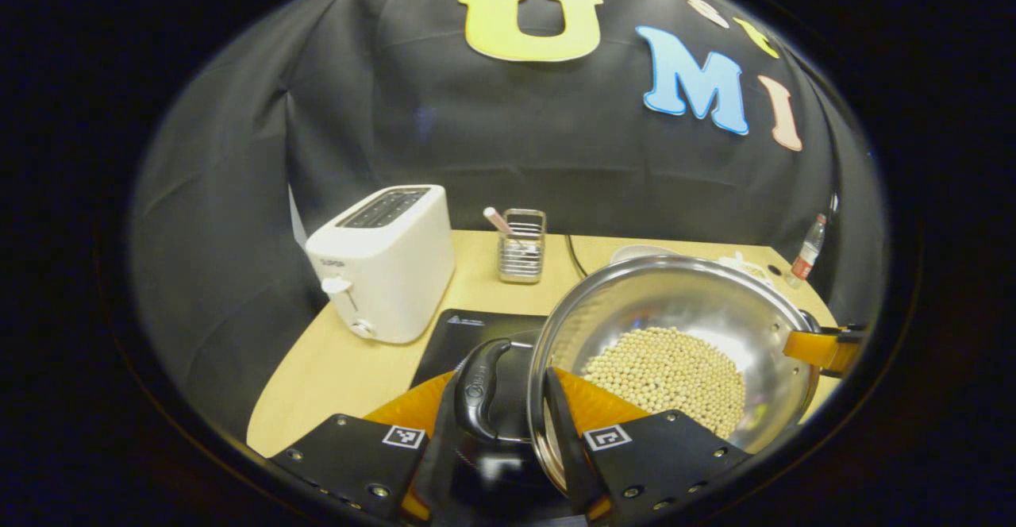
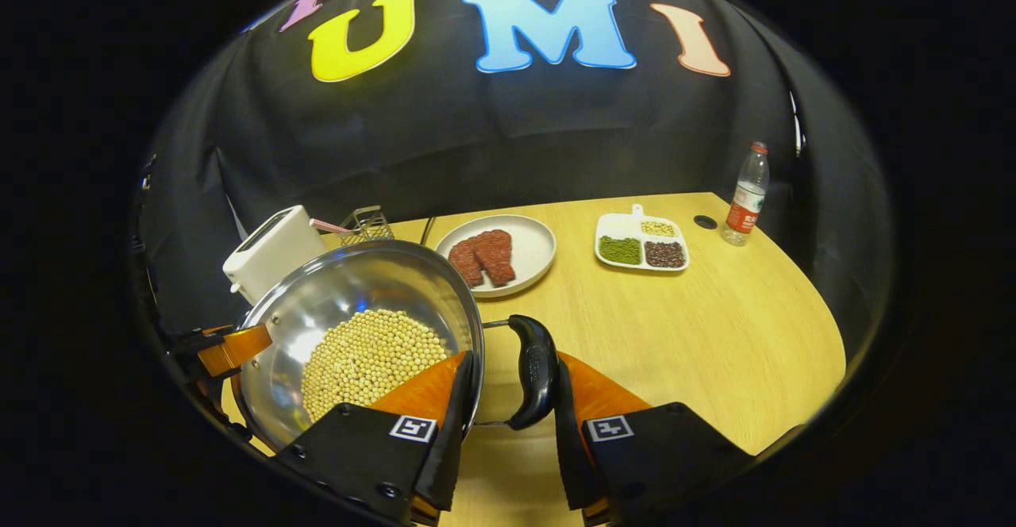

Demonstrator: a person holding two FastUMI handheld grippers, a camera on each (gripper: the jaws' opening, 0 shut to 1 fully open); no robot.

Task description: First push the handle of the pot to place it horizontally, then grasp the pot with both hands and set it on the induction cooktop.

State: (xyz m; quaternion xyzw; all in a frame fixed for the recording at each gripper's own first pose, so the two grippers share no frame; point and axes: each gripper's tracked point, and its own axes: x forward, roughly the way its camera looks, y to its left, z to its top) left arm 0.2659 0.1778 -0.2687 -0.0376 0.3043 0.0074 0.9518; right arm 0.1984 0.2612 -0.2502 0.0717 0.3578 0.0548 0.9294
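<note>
No wording can be made out. Small marks are seen on the toaster (image 1: 386, 261), the induction cooktop (image 1: 468, 328), the pot's handle (image 1: 479, 390) and the bottle (image 2: 746, 194), all too blurred for reading.

A light wooden table (image 2: 714, 328) was set against a black cloth wall (image 2: 508, 138). Soft light was thrown on the tabletop.

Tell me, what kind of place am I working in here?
Likely a mock kitchen counter in a booth: a toaster, an induction cooktop and a pot of beans on a wooden table.
</note>
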